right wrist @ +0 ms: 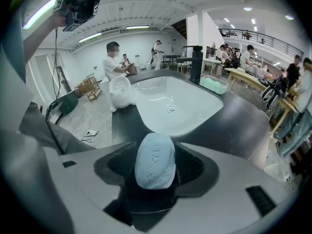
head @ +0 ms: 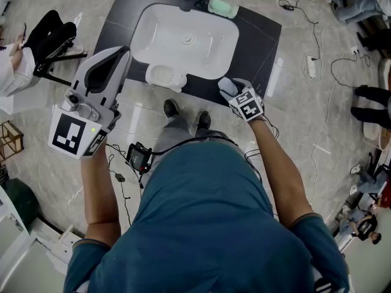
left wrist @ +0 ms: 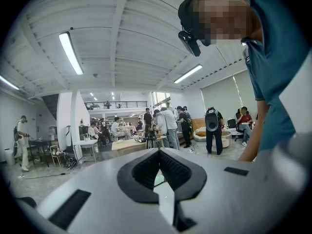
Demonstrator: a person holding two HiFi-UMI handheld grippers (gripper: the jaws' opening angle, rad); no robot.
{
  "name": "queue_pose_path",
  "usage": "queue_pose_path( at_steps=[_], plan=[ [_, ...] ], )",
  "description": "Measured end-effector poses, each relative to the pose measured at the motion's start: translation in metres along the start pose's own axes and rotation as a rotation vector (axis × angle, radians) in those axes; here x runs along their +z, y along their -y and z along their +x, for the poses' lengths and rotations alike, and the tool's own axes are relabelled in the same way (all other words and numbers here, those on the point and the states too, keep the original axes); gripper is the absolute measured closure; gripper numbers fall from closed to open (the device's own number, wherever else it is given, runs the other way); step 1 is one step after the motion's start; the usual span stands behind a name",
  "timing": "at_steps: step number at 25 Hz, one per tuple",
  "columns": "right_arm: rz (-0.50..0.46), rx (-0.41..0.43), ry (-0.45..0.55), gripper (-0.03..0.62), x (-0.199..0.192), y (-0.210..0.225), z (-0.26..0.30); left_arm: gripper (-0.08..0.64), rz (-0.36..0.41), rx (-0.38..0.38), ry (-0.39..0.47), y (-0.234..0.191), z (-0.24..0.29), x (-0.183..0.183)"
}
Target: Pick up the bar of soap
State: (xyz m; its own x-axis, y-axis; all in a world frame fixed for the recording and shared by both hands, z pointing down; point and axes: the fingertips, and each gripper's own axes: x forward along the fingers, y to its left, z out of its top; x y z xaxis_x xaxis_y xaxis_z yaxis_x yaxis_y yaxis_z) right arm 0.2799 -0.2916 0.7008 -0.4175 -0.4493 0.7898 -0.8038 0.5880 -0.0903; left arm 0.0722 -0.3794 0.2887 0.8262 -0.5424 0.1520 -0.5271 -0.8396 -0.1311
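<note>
Step in hand: I judge the pick is essentially made, and what remains is carrying the bar clear without losing it.
Doing it well: I would hold a steady squeeze and lift slowly. Soap is slick and rounded, so too hard a pinch could squirt it forward out of the pads. I would also keep the jaws level rather than tipped down toward the basin.
Right gripper: the jaws are narrowed onto the bar of soap, with the ribbed black pads pressing its two long sides. The bar's rounded end pokes out past the tips.
Soap location: the pale blue bar is up off any surface. The right gripper holds it just in front of the dark counter, at the near right of the white basin.
Left gripper: its jaws are drawn together with nothing between them. It is raised and aimed out into the room, well apart from the sink.
Nearby: an empty white soap dish sits on the basin's near left edge, and a green dish lies beside the faucet.
</note>
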Motion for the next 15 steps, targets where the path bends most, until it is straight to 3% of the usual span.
queue_pose_path(
  at_steps=[4, 7, 8, 10, 11, 15],
  plan=[
    [-0.012, 0.005, 0.030, 0.331, 0.011, 0.001, -0.012, 0.557, 0.004, 0.000, 0.004, 0.000, 0.000, 0.002],
    [-0.008, -0.006, 0.117, 0.339, 0.035, 0.002, -0.035, 0.557, 0.008, -0.001, 0.013, 0.002, 0.002, 0.006],
    [0.002, -0.016, 0.169, 0.369, 0.048, 0.004, -0.048, 0.558, 0.010, -0.002, 0.016, 0.003, 0.002, 0.008],
    [0.040, -0.040, 0.296, 0.509, 0.081, 0.009, -0.082, 0.557, 0.013, -0.002, 0.021, 0.004, 0.003, 0.010],
    [0.064, -0.049, 0.362, 0.548, 0.099, 0.011, -0.101, 0.557, 0.015, -0.002, 0.023, 0.005, 0.003, 0.012],
    [0.143, -0.066, 0.612, 0.575, 0.169, 0.021, -0.182, 0.558, 0.020, -0.003, 0.031, 0.007, 0.006, 0.016]
  ],
)
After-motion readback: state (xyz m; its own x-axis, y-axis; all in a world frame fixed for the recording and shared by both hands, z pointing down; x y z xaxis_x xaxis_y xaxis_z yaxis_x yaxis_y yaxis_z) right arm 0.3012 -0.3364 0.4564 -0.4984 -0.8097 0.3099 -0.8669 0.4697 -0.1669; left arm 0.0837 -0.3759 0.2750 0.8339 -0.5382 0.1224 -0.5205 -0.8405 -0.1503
